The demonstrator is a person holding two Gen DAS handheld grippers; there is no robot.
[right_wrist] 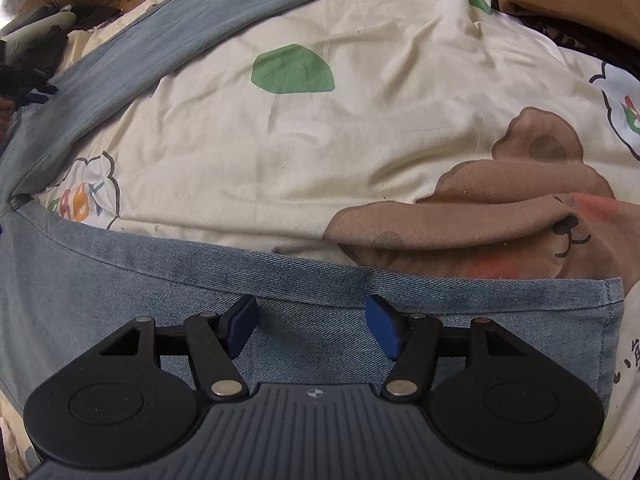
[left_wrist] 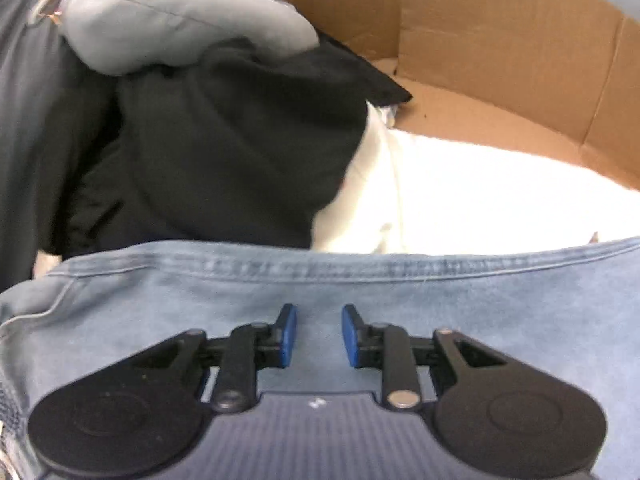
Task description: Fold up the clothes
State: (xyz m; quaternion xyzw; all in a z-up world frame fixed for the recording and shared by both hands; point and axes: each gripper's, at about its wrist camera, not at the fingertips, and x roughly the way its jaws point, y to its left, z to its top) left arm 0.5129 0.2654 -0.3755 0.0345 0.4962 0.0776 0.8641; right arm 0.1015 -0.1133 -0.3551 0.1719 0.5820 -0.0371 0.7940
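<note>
Both the left gripper [left_wrist: 319, 336] and right gripper [right_wrist: 310, 326] hover with fingers apart over the jeans [right_wrist: 120, 272] on the printed bedsheet [right_wrist: 320, 140]; denim is heavy, limp, best pinched at seamed edges.

Bed sheet with jeans spread on it

A cream bed sheet [right_wrist: 320, 140] printed with a green leaf and a brown bear carries light-blue jeans [right_wrist: 280, 300]; one leg lies directly under the right gripper's fingers, the other runs ahead and to its left. Ahead of the left gripper, black clothes [left_wrist: 220, 152] and a grey garment [left_wrist: 172, 20] lie piled.
</note>
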